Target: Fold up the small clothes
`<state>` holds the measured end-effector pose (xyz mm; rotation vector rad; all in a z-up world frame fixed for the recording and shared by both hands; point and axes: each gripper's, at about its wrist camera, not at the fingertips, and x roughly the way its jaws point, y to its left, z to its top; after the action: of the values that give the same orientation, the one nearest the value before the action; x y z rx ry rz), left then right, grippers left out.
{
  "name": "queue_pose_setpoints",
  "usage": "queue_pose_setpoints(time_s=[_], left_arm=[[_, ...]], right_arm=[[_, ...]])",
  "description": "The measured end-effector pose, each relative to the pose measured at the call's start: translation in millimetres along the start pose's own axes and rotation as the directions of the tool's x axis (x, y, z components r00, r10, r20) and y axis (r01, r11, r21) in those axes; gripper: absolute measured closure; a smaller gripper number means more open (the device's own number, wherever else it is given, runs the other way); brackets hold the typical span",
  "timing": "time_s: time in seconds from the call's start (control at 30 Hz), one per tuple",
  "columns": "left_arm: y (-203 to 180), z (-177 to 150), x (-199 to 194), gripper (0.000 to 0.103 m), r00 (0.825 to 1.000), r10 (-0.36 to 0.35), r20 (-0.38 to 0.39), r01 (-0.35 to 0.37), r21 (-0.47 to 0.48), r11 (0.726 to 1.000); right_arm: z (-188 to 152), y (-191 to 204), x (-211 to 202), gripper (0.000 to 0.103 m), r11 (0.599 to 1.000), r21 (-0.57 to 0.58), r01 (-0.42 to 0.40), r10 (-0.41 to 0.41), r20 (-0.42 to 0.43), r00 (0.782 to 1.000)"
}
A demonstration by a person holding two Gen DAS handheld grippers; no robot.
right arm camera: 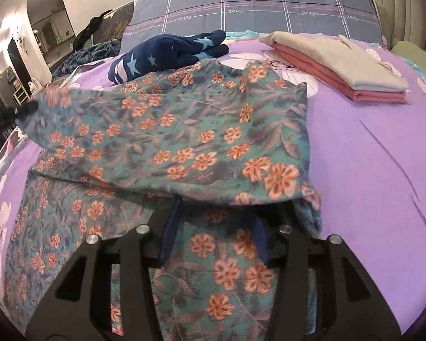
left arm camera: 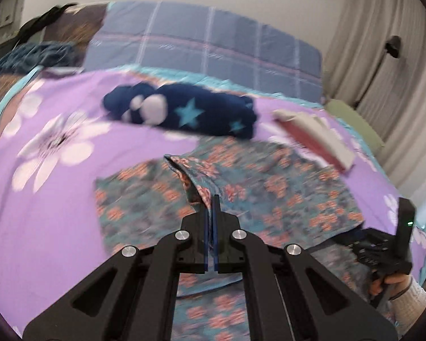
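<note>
A teal garment with orange flowers (left arm camera: pixel 269 193) lies on the purple flowered bedsheet (left arm camera: pixel 42 199). My left gripper (left arm camera: pixel 212 199) is shut on a fold of its edge and holds it up. In the right wrist view the garment (right arm camera: pixel 184 130) is folded over itself. My right gripper (right arm camera: pixel 215 213) is open, its fingertips hidden under the folded layer; its blue pads (right arm camera: pixel 170 233) stand wide apart. The left gripper's tip (right arm camera: pixel 25 109) shows at the left, holding the garment's corner. The right gripper body (left arm camera: pixel 394 250) shows at the lower right in the left wrist view.
A crumpled navy garment with stars (left arm camera: pixel 184 110) (right arm camera: pixel 167 54) lies beyond the floral one. A folded pink and cream stack (left arm camera: pixel 318 139) (right arm camera: pixel 340 68) sits to the right. A blue plaid pillow (left arm camera: pixel 207 39) is at the bed's head. Curtains (left arm camera: pixel 383 56) hang on the right.
</note>
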<state>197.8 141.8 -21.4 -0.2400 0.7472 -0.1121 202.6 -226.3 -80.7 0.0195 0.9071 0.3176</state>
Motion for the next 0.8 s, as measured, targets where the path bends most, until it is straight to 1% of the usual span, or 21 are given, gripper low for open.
queue_pose_setpoints(time_s=[0.1,0.2,0.3,0.33,0.37,0.4,0.43,0.47,0.5,0.53,0.57,0.6,0.63,0.67,0.7,0.73,0.77,0.8], left_arm=[[22,-5,-4,0.102,1.0,0.009,0.004,-0.009,-0.052,0.999],[29,-9,-10,0.102,1.0,0.006,0.013,-0.005,-0.072,0.997],[35,-16,3,0.101,0.999,0.032,-0.031,-0.035,-0.072,0.997],[38,-21,12,0.1,0.995,0.08,-0.061,-0.083,-0.05,0.995],[38,-26,17,0.097,0.988,0.139,-0.069,-0.141,-0.022,0.99],[37,-30,23,0.093,0.971,0.228,-0.074,-0.227,0.019,0.974],[40,-37,29,0.093,0.943,0.323,-0.083,-0.319,0.059,0.946],[41,-41,31,0.092,0.935,0.341,-0.094,-0.336,0.063,0.94],[42,-43,30,0.091,0.939,0.328,-0.1,-0.324,0.049,0.945],[39,-44,26,0.09,0.949,0.303,-0.09,-0.301,0.037,0.953],[34,-43,21,0.086,0.953,0.295,-0.072,-0.292,0.047,0.955],[22,-40,15,0.082,0.957,0.289,-0.037,-0.285,0.078,0.955],[14,-38,13,0.079,0.96,0.278,-0.018,-0.275,0.101,0.956],[5,-35,11,0.072,0.966,0.257,-0.004,-0.254,0.123,0.959],[-6,-32,12,0.065,0.977,0.214,0.0,-0.212,0.141,0.967],[-12,-30,15,0.064,0.983,0.185,-0.003,-0.182,0.15,0.972],[-18,-29,21,0.064,0.987,0.162,-0.014,-0.158,0.161,0.974],[-25,-31,33,0.063,0.988,0.15,-0.04,-0.141,0.175,0.974]], right_arm=[[-3,7,-1,0.048,1.0,-0.007,0.019,-0.019,-0.016,1.0],[-6,14,-3,0.046,0.998,-0.041,0.041,-0.042,-0.014,0.999],[-5,11,1,0.045,0.999,-0.032,0.039,-0.04,-0.02,0.999],[-5,11,0,0.045,0.999,-0.031,0.038,-0.039,-0.019,0.999],[-5,11,0,0.045,0.999,-0.032,0.039,-0.04,-0.017,0.999],[-5,11,-1,0.045,0.999,-0.035,0.041,-0.042,-0.017,0.999],[-7,11,-3,0.045,0.998,-0.041,0.043,-0.044,-0.018,0.999],[-8,12,-6,0.045,0.998,-0.052,0.044,-0.045,-0.019,0.999],[-10,14,-13,0.045,0.996,-0.085,0.04,-0.041,-0.019,0.999],[-13,15,-19,0.045,0.994,-0.11,0.029,-0.031,-0.016,0.999],[-14,15,-26,0.045,0.99,-0.139,0.011,-0.013,-0.011,1.0],[-16,14,-36,0.046,0.986,-0.167,-0.014,0.013,-0.003,1.0],[-16,10,-45,0.046,0.985,-0.171,-0.032,0.033,0.005,0.999],[-14,7,-51,0.046,0.986,-0.164,-0.043,0.046,0.013,0.999],[-8,-2,-61,0.046,0.989,-0.137,-0.055,0.061,0.035,0.998],[-3,-10,-68,0.046,0.992,-0.112,-0.056,0.063,0.055,0.997],[7,-21,-74,0.046,0.997,-0.073,-0.041,0.047,0.088,0.995],[13,-28,-76,0.046,0.999,-0.052,-0.016,0.021,0.108,0.994]])
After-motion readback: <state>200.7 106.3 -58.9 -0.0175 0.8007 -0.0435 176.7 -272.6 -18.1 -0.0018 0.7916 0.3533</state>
